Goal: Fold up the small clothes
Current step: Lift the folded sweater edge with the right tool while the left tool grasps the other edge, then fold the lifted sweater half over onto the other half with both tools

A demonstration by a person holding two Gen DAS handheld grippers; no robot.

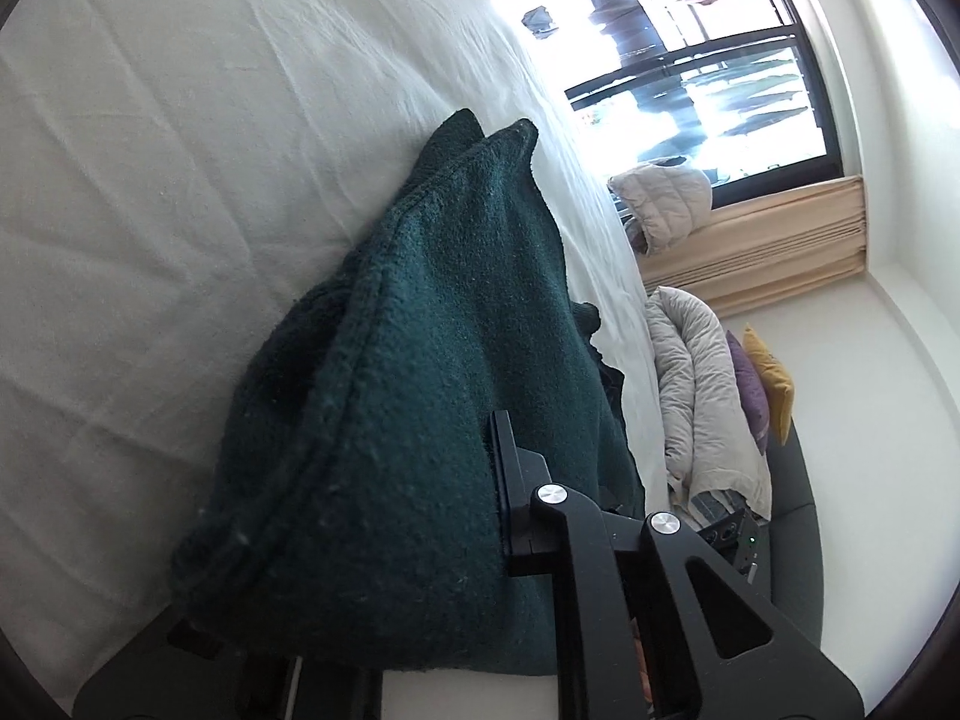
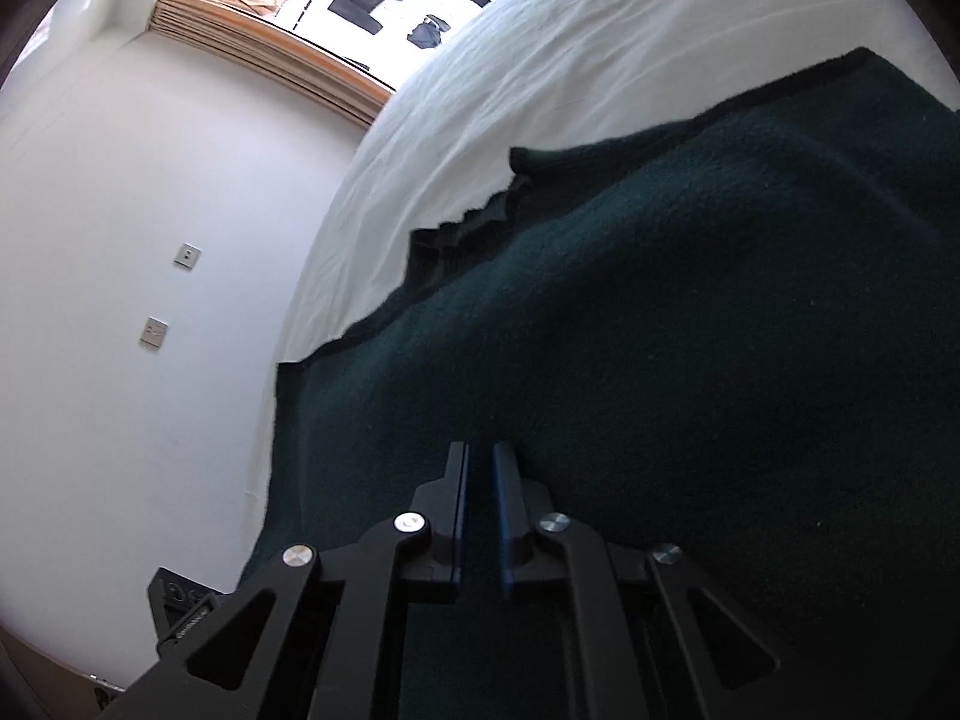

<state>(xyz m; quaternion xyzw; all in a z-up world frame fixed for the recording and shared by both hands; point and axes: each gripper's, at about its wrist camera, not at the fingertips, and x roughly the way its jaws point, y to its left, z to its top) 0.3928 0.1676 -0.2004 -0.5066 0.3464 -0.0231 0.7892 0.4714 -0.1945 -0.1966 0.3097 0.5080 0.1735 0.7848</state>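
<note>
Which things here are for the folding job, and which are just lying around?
For the job:
- dark green fleece garment
- left gripper, shut on it
- right gripper, shut on it
- white bed sheet underneath

Lying about:
- grey quilted duvet
- purple cushion
- yellow cushion
- beige pleated blind

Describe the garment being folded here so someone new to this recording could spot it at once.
Start at the wide white bed sheet that fills most of both wrist views. On it lies a dark green fleece garment with a stitched hem and a ribbed cuff. It is the only dark, fuzzy thing on the sheet; the pale quilted duvet is heaped beyond the bed's edge.
</note>
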